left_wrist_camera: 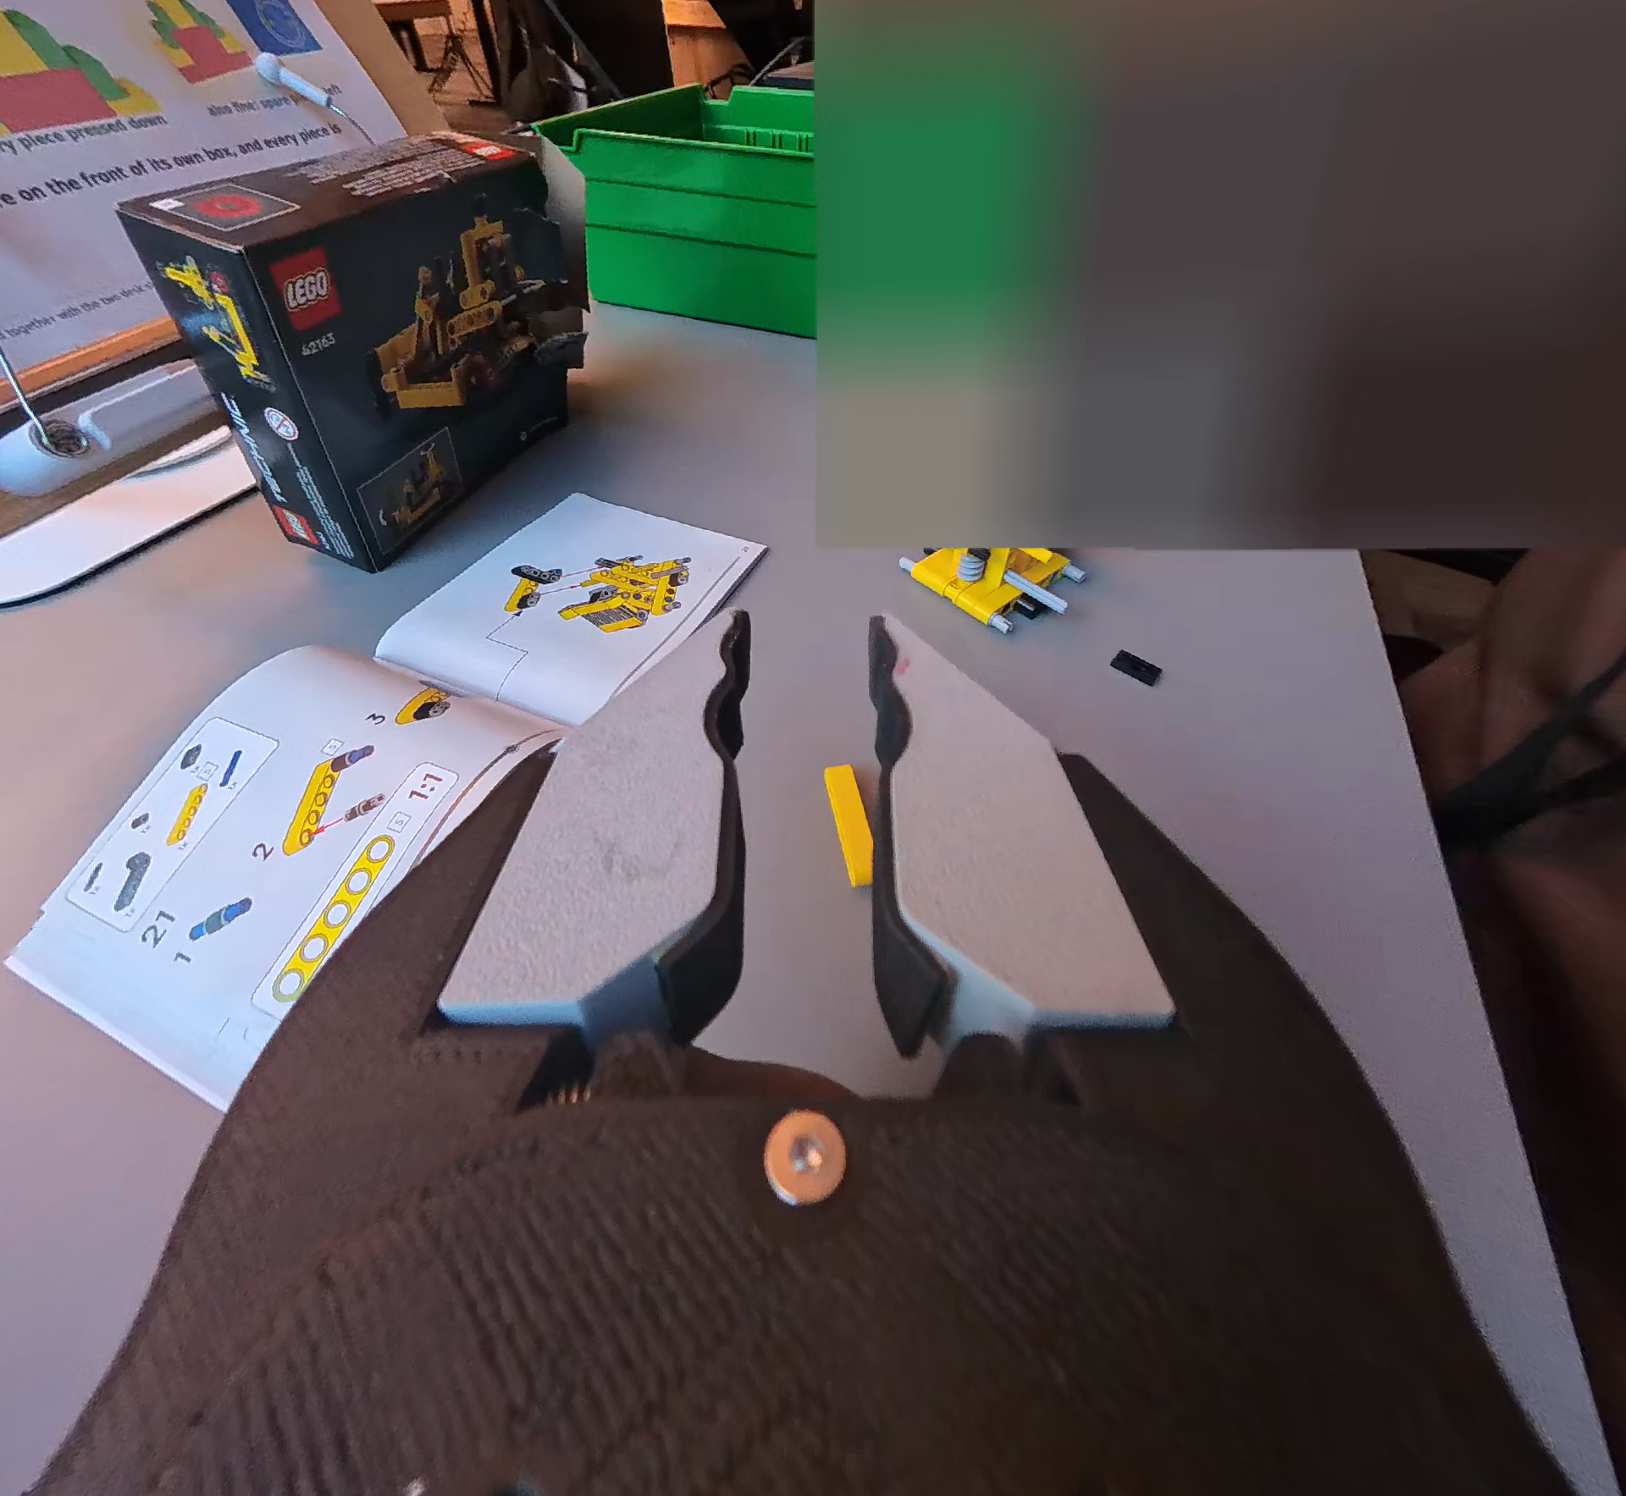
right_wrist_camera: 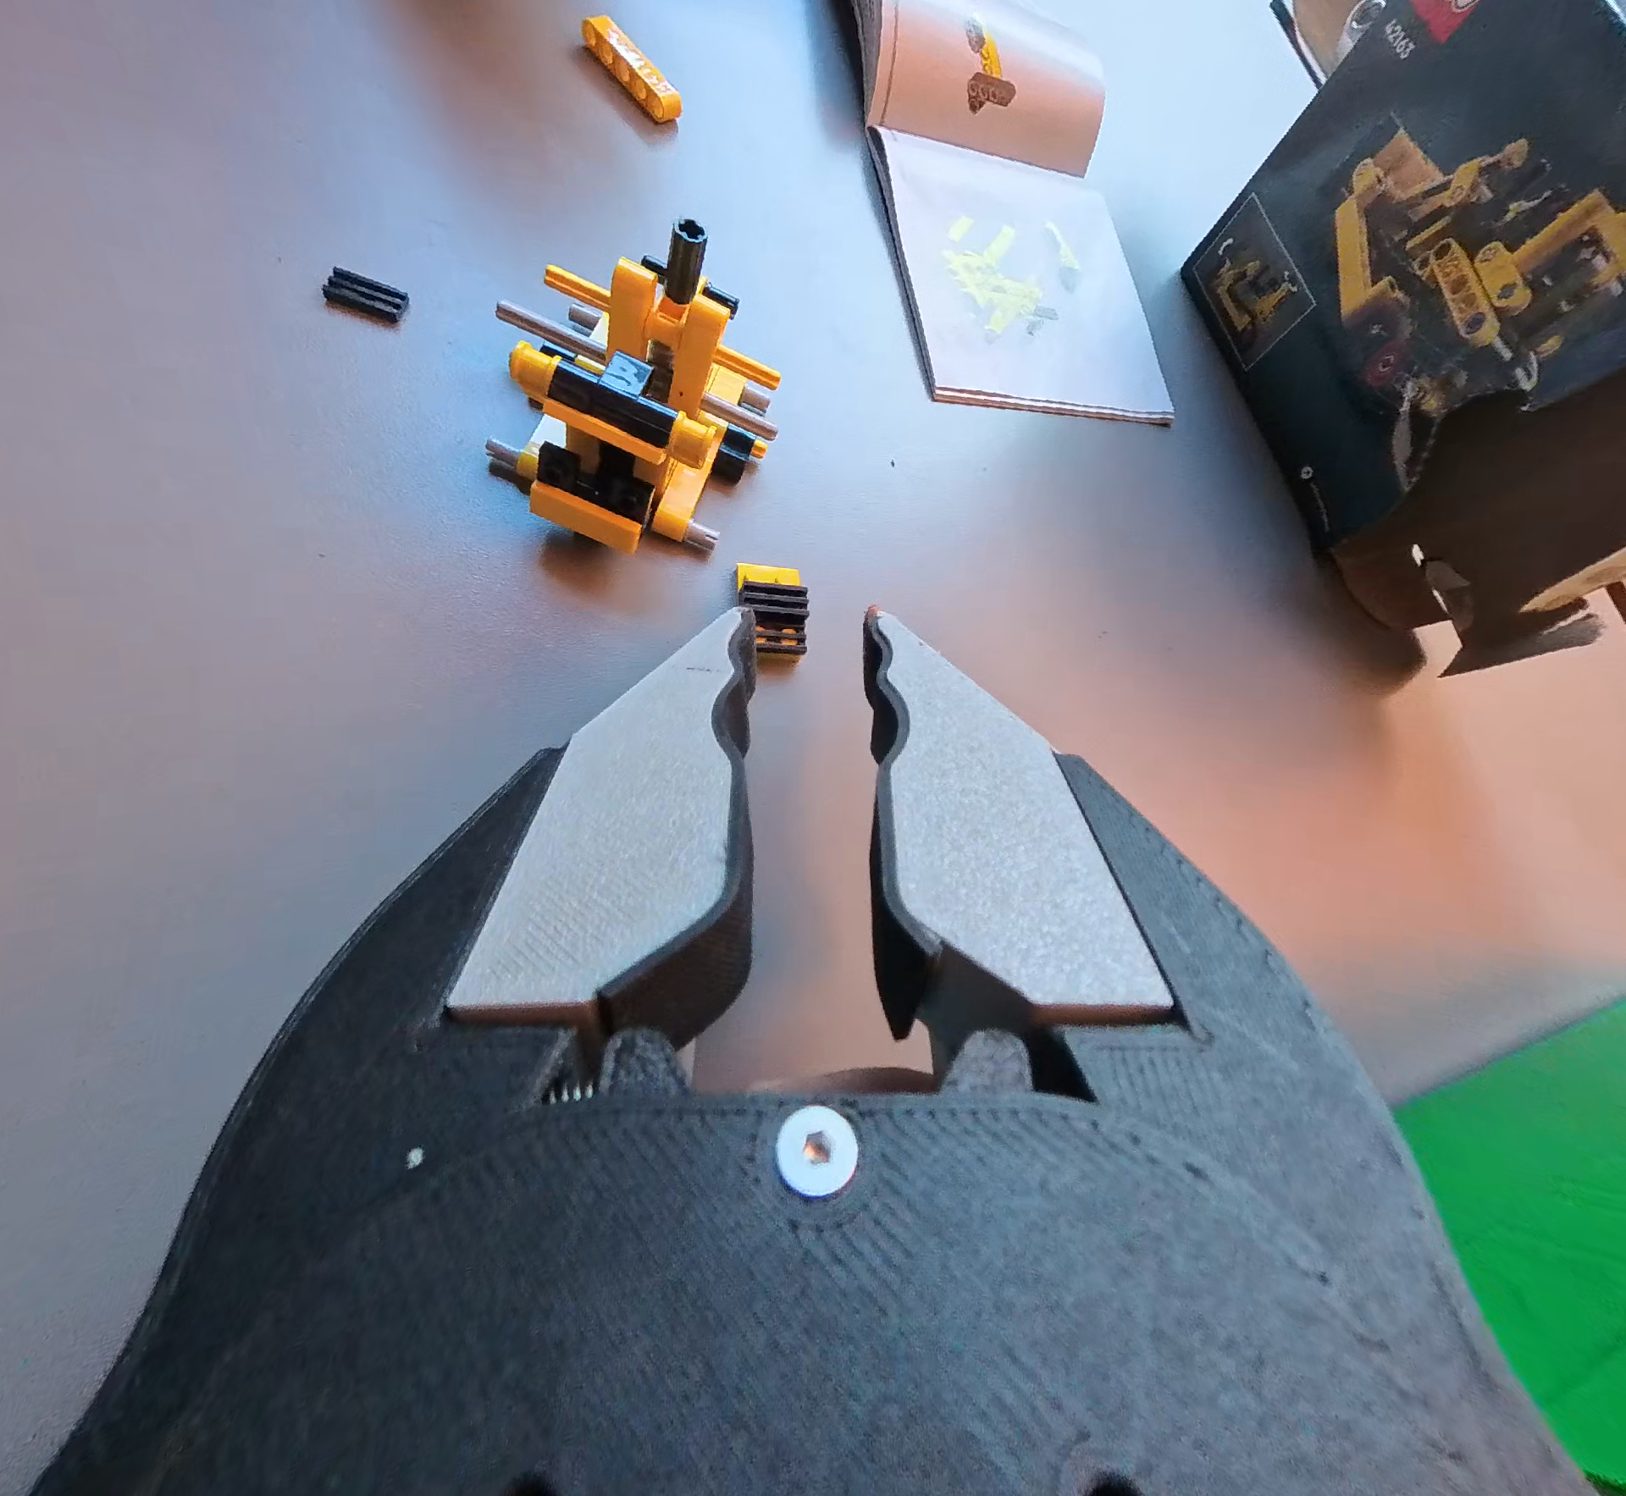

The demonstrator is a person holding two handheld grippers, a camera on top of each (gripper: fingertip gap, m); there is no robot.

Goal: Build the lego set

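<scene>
Half-built yellow-and-black lego model (right_wrist_camera: pixel 629 407) stands untouched; both tools, left tool (left_wrist_camera: pixel 808 636) and right tool (right_wrist_camera: pixel 808 631), gape empty, so the small yellow-and-black ribbed piece (right_wrist_camera: pixel 774 609) beside the right tip could be knocked away.

Both grippers same build: left gripper (left_wrist_camera: pixel 809 627) and right gripper (right_wrist_camera: pixel 808 622) have black ribbed printed bodies filling lower frame, grey flat-faced fingers (left_wrist_camera: pixel 616 838) with wavy black inner pads (right_wrist_camera: pixel 735 715), one silver hex screw (right_wrist_camera: pixel 816 1162) bottom centre.
</scene>
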